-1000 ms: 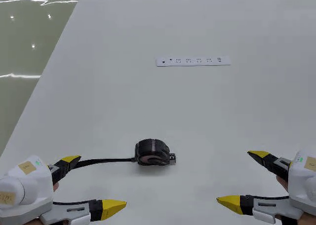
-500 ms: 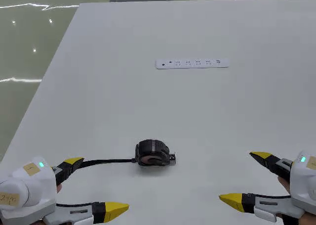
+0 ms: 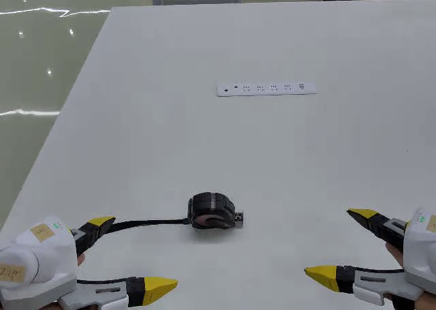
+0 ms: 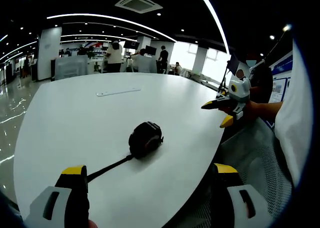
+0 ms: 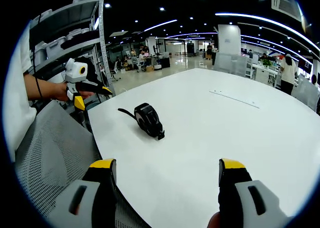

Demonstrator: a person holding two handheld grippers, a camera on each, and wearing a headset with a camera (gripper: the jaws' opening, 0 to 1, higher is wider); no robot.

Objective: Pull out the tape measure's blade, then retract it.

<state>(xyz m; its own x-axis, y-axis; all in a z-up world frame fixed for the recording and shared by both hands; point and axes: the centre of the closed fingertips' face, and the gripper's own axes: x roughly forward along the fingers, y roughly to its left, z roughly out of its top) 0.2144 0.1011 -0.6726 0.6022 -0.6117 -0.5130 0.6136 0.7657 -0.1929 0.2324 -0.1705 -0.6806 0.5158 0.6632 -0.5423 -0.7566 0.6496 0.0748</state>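
Note:
A black tape measure (image 3: pixel 213 211) lies on the white table (image 3: pixel 272 153), its black wrist strap (image 3: pixel 146 222) trailing to the left and its blade wound in. In the left gripper view the tape measure (image 4: pixel 145 138) sits ahead of the jaws; in the right gripper view the tape measure (image 5: pixel 149 119) lies ahead and to the left. My left gripper (image 3: pixel 134 253) stands open at the near left, one fingertip beside the strap's end. At the near right my right gripper (image 3: pixel 340 244) is open too, holding nothing. The left gripper (image 5: pixel 89 96) and right gripper (image 4: pixel 219 112) appear in each other's views.
A white power strip (image 3: pixel 266 88) lies flat farther back on the table. The table's left edge drops to a glossy floor (image 3: pixel 34 65). People, shelves and desks stand in the room beyond.
The head camera has tipped slightly, so the scene sits a little lower in the frame. Both grippers stay open in about the same places; the tape measure has not moved.

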